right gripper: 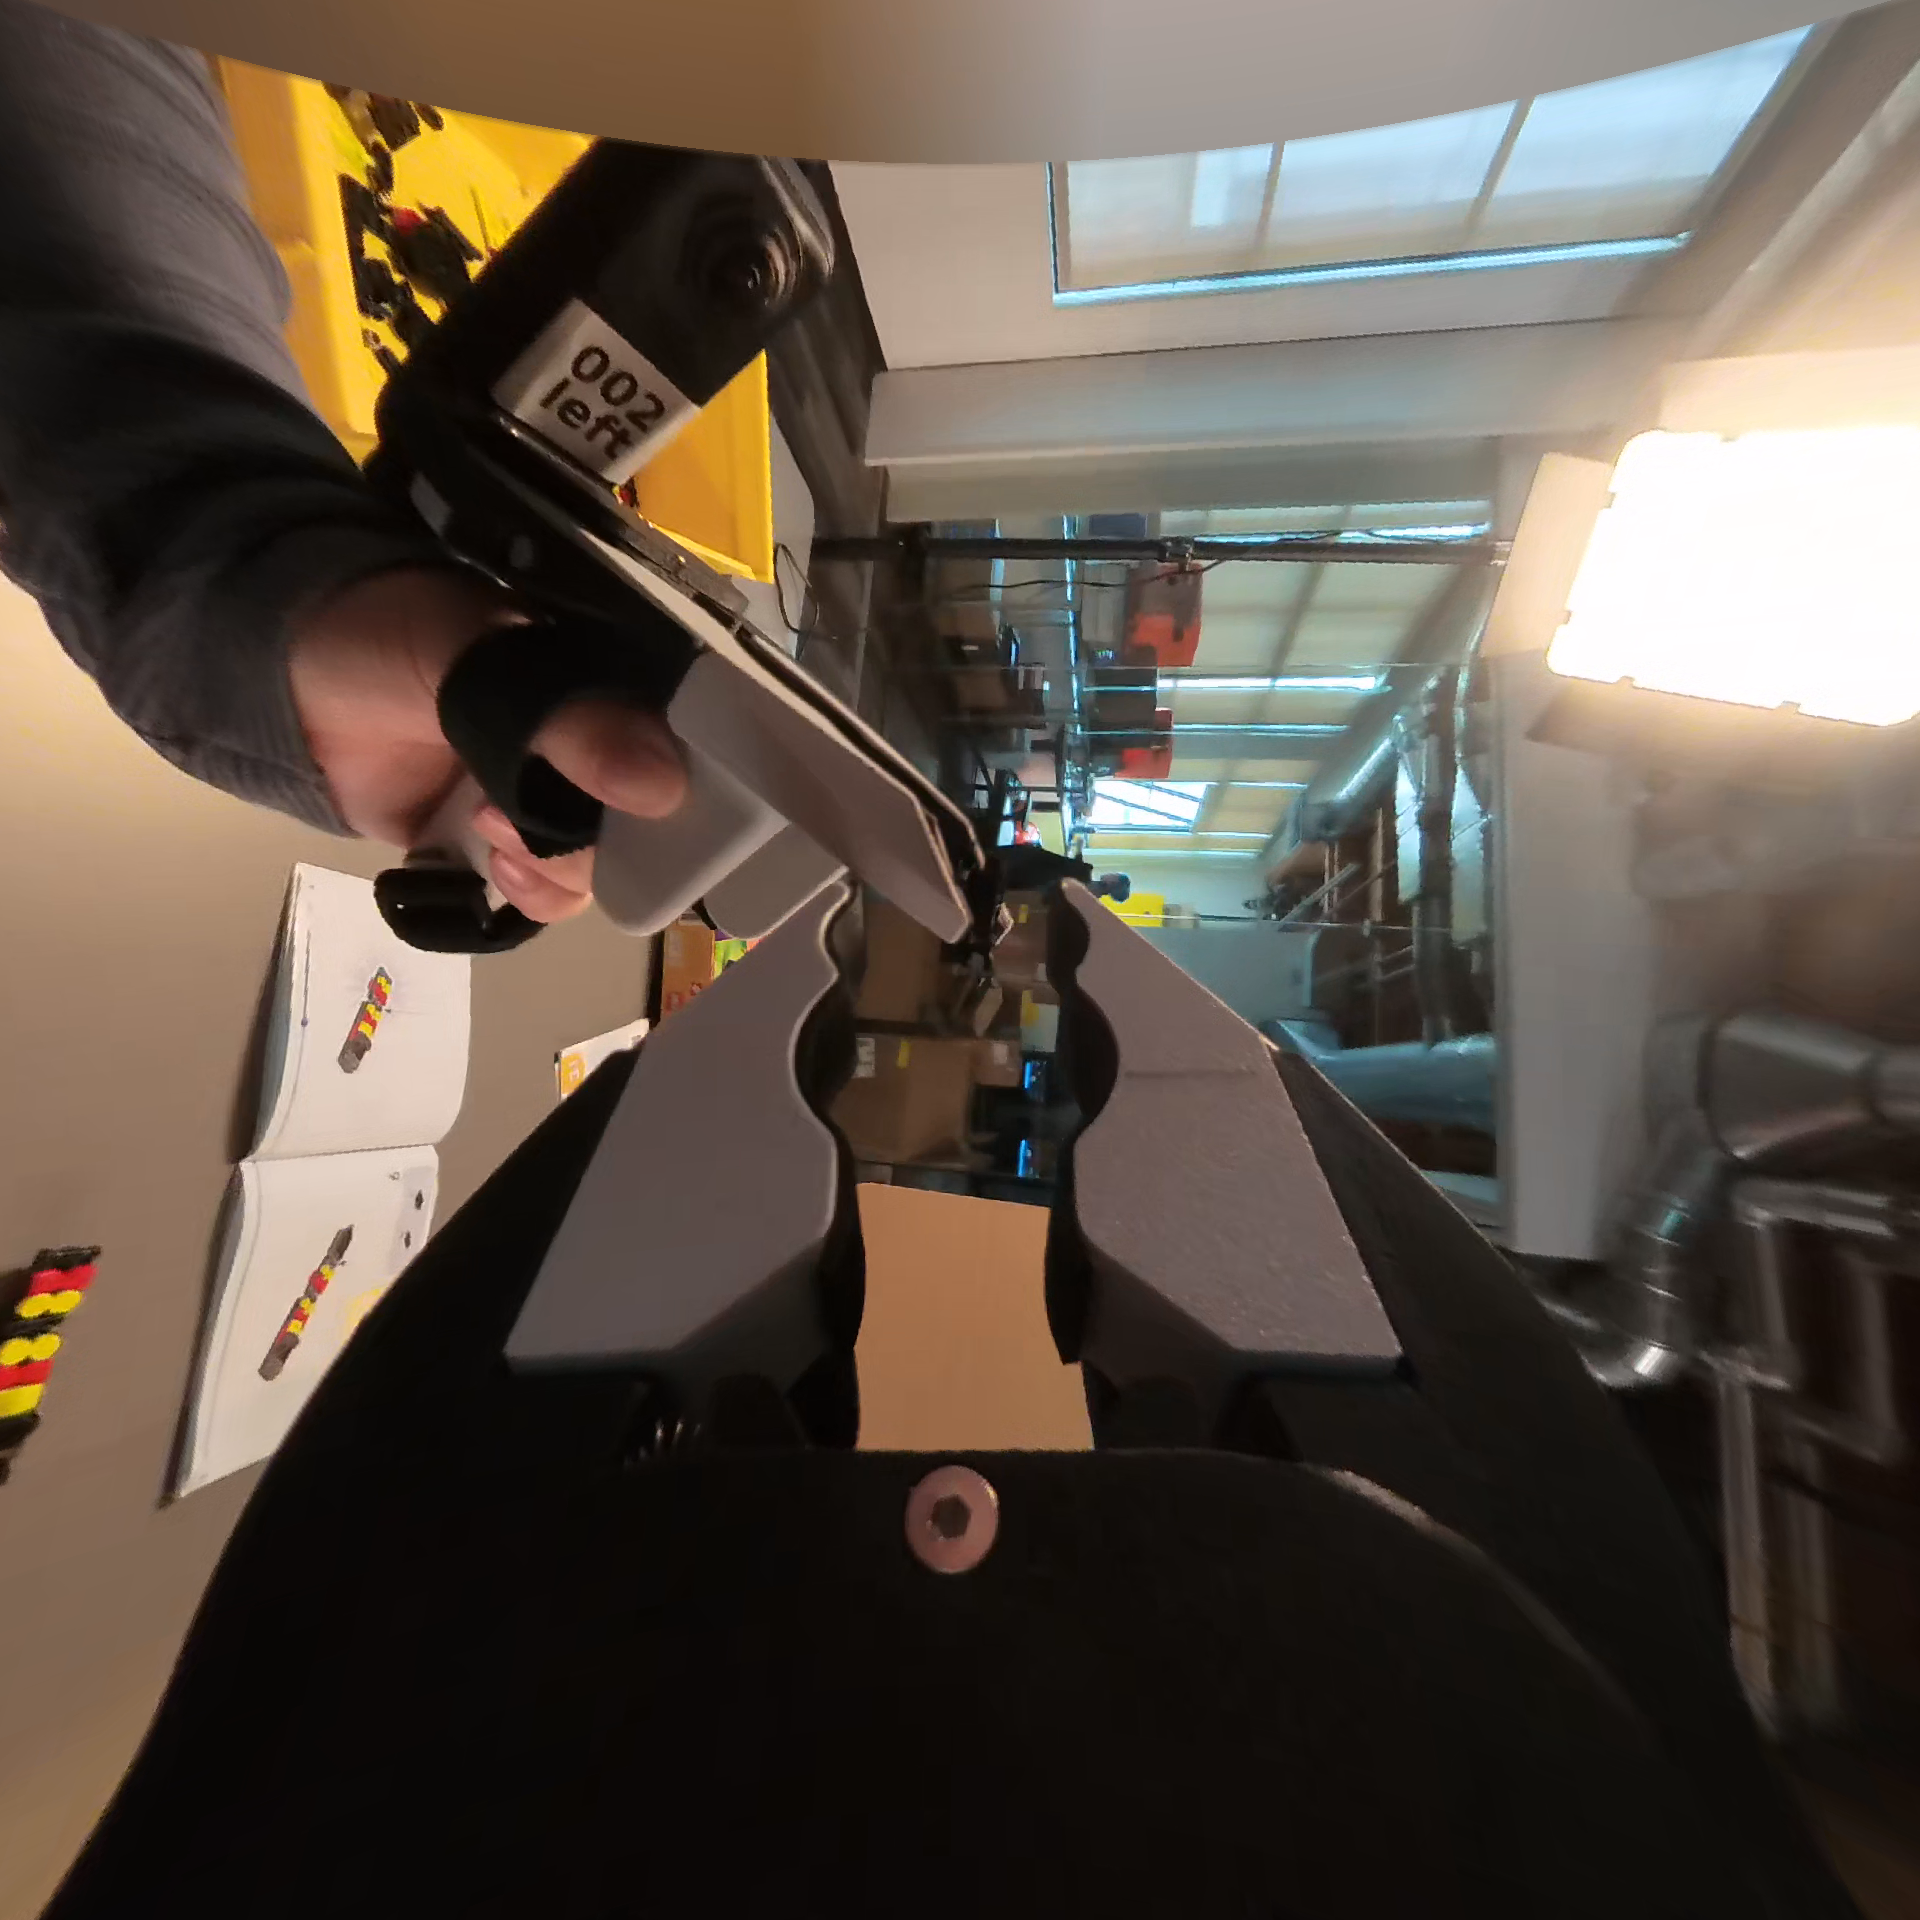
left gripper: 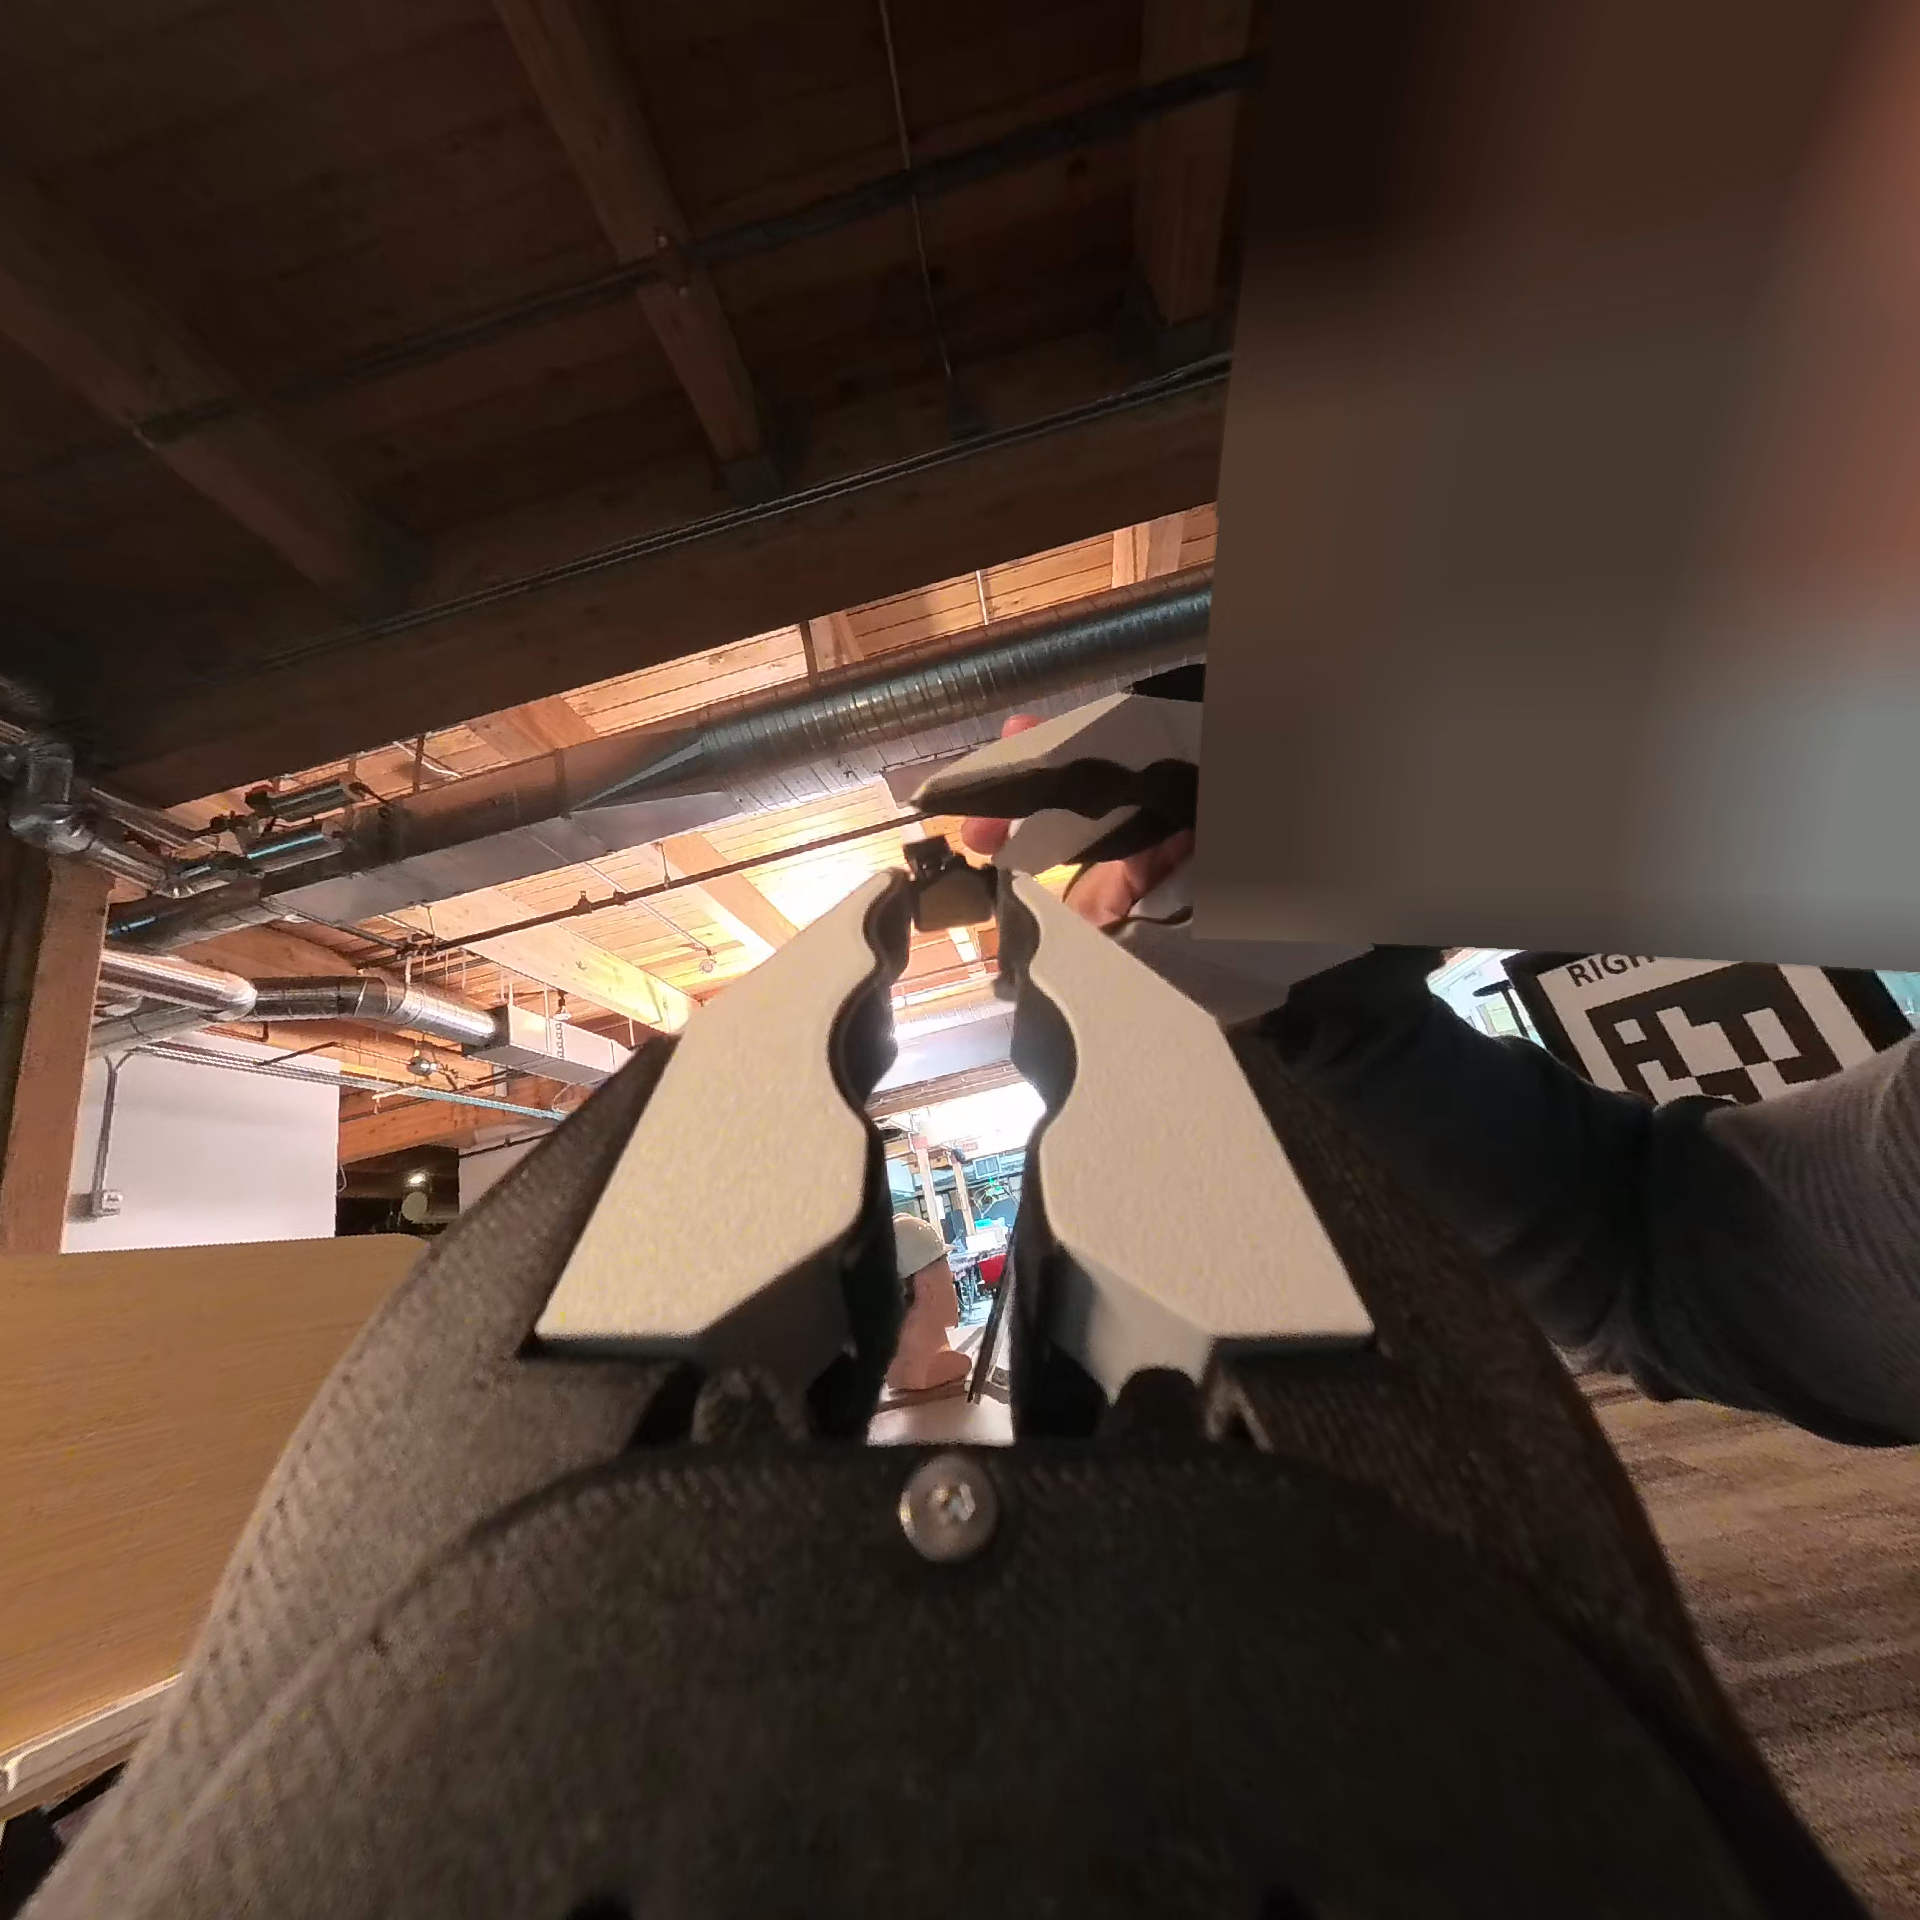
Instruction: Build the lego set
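My left gripper [left gripper: 948,902] points up toward the ceiling and is shut on a small black lego piece [left gripper: 943,896] at its fingertips. In the right wrist view the left gripper [right gripper: 971,883] comes in from the upper left, held by a hand, with the black piece [right gripper: 982,935] at its tip. My right gripper [right gripper: 956,899] is open, and its jaws stand on either side of that piece without touching it. The right gripper also shows in the left wrist view [left gripper: 961,826], just above the piece. A partly built black, red and yellow lego model [right gripper: 42,1340] lies on the table.
An open instruction booklet [right gripper: 353,1049] lies on the tan table [right gripper: 125,935]. A yellow tray [right gripper: 717,457] with several loose black pieces stands beyond the left hand. A square marker card [left gripper: 1704,1029] sits on the right gripper. Wooden ceiling beams and metal ducts are overhead. My two grippers' fingertips are within a few centimetres of each other.
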